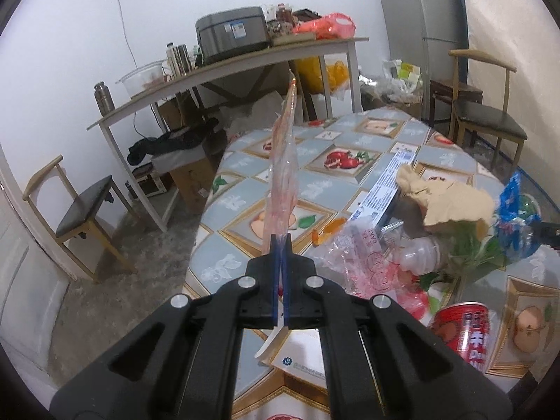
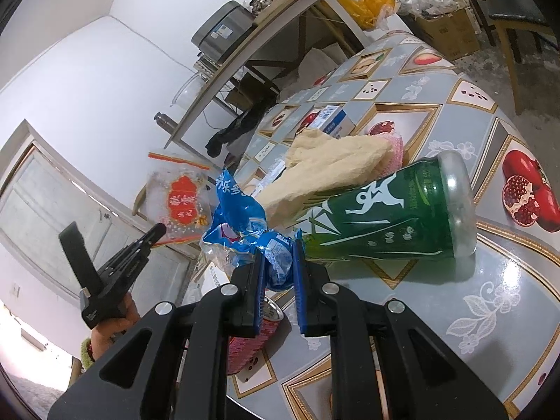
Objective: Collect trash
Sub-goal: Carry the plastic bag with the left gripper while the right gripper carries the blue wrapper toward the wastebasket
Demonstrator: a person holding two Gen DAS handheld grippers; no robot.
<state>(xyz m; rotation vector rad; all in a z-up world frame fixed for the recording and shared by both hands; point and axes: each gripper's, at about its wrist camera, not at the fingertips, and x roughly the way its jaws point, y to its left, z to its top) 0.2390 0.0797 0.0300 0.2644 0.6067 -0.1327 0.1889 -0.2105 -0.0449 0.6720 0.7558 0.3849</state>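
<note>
My left gripper is shut on a clear plastic wrapper with red print, which stands up edge-on from the jaws above the table's left side. The right wrist view shows this same left gripper held by a hand, with the wrapper flat-on. My right gripper is shut on a crumpled blue wrapper. Just beyond it a green can lies on its side beside crumpled tan paper. A red can sits under the right gripper's fingers.
The fruit-patterned table also holds a blue-white box, a clear printed bag, orange peel and the red can. A side table with a rice cooker stands behind; wooden chairs flank the room.
</note>
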